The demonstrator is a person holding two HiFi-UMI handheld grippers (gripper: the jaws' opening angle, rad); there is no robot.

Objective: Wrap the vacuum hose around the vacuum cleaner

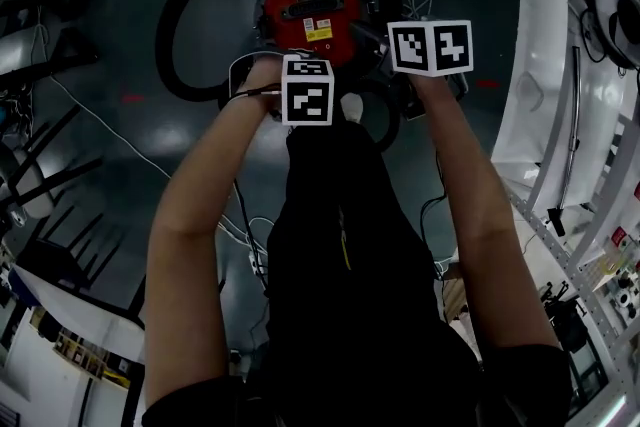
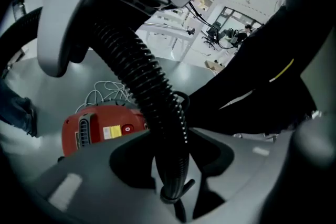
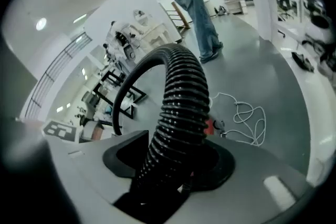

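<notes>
As the ribbed hose (image 2: 149, 86) looks light yet springy, my left gripper (image 2: 170, 176) clamps its ridges, my right gripper (image 3: 168, 170) cradling it loosely.

Robotics laboratory or workshop hall. Indicators: smooth grey poured floor (image 1: 120, 135), bright white ceiling lights (image 3: 41, 23), white workbenches (image 2: 168, 34) laden with equipment, white aluminium-framed tool rack (image 1: 600, 245), black metal frames (image 3: 134, 94), loose white cable (image 3: 247, 118) on the floor.
</notes>
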